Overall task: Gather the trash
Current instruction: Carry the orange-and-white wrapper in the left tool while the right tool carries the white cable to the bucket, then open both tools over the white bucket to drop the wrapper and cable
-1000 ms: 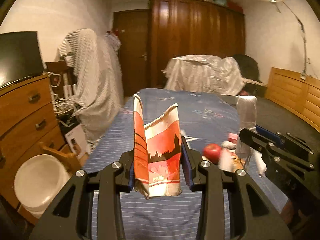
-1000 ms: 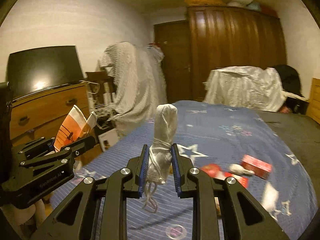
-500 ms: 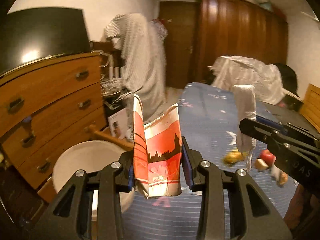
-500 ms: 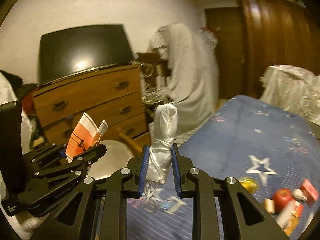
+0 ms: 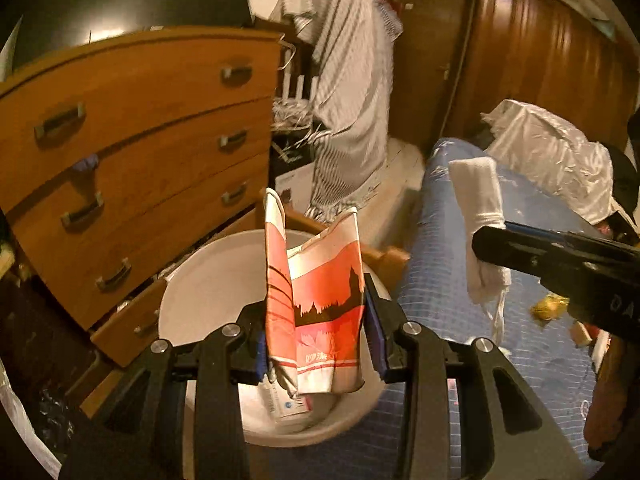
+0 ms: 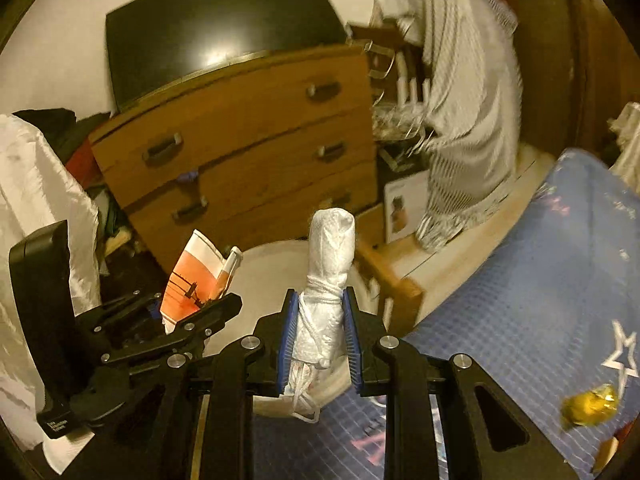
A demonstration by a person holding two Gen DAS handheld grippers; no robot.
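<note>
My left gripper [image 5: 316, 332] is shut on an orange-and-white paper bag [image 5: 316, 304] and holds it upright over a white round bin [image 5: 208, 296] beside the bed. A small carton [image 5: 286, 402] lies inside the bin. My right gripper [image 6: 318, 340] is shut on a tied white bundle [image 6: 326, 280], held near the bin's rim [image 6: 272, 256]. The left gripper with the paper bag [image 6: 194, 280] shows at the left of the right wrist view. The right gripper and bundle [image 5: 480, 220] show at the right of the left wrist view.
A wooden chest of drawers [image 5: 132, 152] with a dark TV [image 6: 216, 28] stands just behind the bin. The blue bed cover [image 6: 540, 280] holds a gold wrapper [image 6: 588, 404] and other litter at the right. A draped chair [image 5: 344, 92] stands farther back.
Both grippers have swung left from over the bed to the white bin by the drawers, each still holding its item. The bin is now directly under the paper bag.
</note>
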